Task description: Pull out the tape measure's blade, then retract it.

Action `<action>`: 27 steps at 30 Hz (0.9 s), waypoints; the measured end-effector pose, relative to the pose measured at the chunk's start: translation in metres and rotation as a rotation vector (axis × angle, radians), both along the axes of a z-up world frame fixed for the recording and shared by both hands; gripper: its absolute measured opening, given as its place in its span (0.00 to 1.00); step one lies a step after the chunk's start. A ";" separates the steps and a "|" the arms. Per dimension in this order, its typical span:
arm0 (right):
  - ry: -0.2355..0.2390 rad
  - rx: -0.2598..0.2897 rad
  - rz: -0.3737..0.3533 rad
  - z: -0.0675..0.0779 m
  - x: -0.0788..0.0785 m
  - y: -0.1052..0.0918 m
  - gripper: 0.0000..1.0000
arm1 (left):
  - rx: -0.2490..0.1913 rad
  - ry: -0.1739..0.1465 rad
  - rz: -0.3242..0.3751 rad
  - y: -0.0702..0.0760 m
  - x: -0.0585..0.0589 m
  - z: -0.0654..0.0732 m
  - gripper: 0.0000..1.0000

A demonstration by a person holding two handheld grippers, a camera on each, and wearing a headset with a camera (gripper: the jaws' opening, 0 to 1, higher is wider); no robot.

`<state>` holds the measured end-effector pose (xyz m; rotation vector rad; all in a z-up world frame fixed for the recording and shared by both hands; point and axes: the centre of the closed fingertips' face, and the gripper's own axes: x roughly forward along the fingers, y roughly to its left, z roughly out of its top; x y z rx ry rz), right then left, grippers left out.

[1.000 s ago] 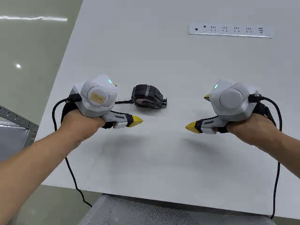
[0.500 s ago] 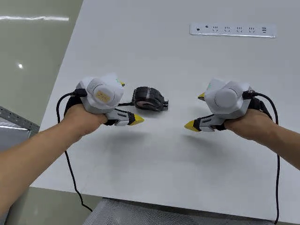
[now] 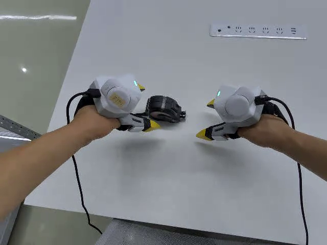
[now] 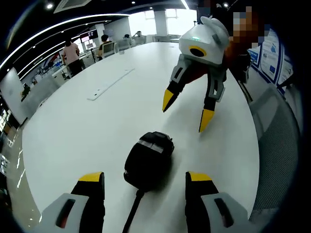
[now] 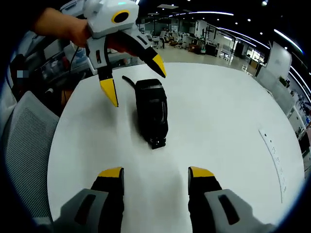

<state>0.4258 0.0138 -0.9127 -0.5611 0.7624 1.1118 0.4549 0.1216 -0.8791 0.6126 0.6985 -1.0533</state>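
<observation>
both grippers open, tape not grabbed

head view: tape (image 3: 163,108) lies on the table (image 3: 179,178). left gripper (image 3: 146,106) is wide open, empty, right at it. right gripper (image 3: 206,119) same, but apart.
left gripper view: tape sits just ahead between the jaws.
right gripper view: what looks like the hook end (image 5: 155,142) faces it.
an off-centre pinch could skid the tape away.

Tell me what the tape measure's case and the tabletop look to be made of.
The tape measure has a black case, probably moulded plastic, perhaps with a rubbery grip: it looks mostly matte, and a small paler patch on top catches light. The table is white and smooth, likely laminate or coated board: it shows a soft sheen and no grain.
</observation>
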 end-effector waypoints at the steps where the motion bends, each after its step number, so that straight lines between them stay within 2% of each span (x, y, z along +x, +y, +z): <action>1: -0.003 0.000 0.007 0.000 0.001 0.001 0.53 | 0.004 -0.001 -0.010 -0.001 0.000 0.000 0.64; 9: -0.016 0.001 0.052 -0.003 0.006 0.011 0.50 | 0.012 0.003 -0.072 -0.007 0.004 -0.003 0.58; 17: -0.026 0.007 0.105 -0.007 0.010 0.024 0.46 | 0.036 -0.008 -0.154 -0.011 0.007 -0.005 0.55; 22: -0.027 0.005 0.131 -0.010 0.012 0.030 0.44 | 0.042 -0.004 -0.188 -0.013 0.008 -0.006 0.53; 27: -0.029 0.005 0.137 -0.010 0.012 0.031 0.41 | 0.043 -0.005 -0.193 -0.013 0.008 -0.006 0.51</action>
